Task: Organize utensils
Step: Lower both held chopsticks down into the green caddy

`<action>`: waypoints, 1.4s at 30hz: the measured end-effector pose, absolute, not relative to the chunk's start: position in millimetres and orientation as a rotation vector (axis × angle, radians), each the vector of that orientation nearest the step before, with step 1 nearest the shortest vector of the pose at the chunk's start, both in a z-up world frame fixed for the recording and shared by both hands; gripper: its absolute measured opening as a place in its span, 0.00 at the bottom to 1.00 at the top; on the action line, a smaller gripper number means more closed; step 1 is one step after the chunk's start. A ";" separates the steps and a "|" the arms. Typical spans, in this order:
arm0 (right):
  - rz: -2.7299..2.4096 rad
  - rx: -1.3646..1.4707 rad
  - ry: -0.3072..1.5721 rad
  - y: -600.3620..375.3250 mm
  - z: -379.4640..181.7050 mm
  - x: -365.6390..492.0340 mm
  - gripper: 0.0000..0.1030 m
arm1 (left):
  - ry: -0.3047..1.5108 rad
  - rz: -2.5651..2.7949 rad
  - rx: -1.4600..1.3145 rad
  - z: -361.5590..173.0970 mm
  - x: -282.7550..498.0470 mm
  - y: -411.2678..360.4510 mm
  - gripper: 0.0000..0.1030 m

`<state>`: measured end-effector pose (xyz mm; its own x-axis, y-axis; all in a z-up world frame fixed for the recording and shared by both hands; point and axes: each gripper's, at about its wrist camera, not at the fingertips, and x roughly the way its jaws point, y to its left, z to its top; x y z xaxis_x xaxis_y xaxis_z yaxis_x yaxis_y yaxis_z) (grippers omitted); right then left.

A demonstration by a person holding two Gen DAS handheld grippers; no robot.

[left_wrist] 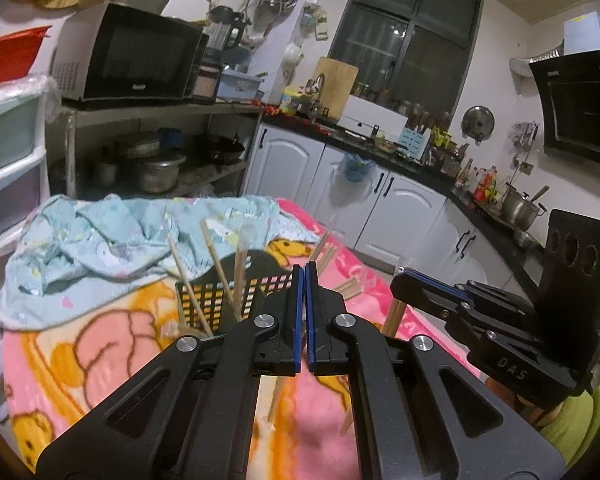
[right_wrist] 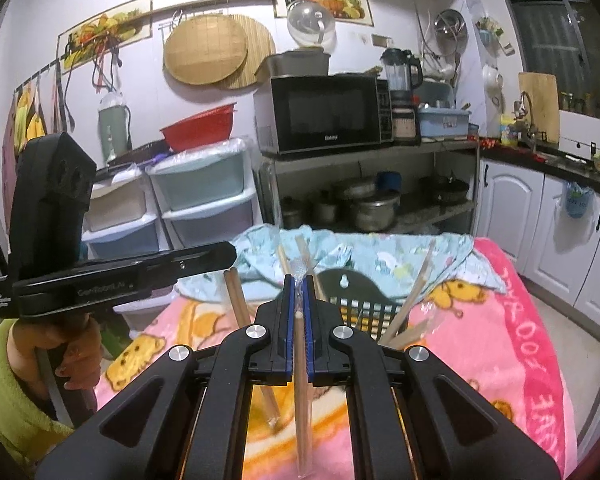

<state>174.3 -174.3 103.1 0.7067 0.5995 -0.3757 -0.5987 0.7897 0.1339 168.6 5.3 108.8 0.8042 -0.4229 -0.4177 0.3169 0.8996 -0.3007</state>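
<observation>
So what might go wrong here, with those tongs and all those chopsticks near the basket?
1. The right tongs pinch wrapped chopsticks through slippery plastic, so they may slide out.
2. The black basket sits on a soft pink blanket and already holds leaning chopsticks; a nudge might tip it.
3. The left tongs, shut and empty, hover close by, so the two tools may bump.

The left gripper (left_wrist: 304,270) is held level, its fingers (left_wrist: 288,320) pressed together with nothing seen between them. It is gripped from below by a hand (right_wrist: 66,354) in a green sleeve. The right gripper (right_wrist: 297,280) is held just beside it, at about the same height, its fingers (right_wrist: 316,332) clamped on a wrapped pair of chopsticks (right_wrist: 300,368) that stands upright between the pads.
</observation>
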 end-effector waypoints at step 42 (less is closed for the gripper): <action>0.625 0.079 0.139 -170.3 189.7 241.8 0.04 | 0.299 -0.293 -0.198 184.8 211.8 25.6 0.00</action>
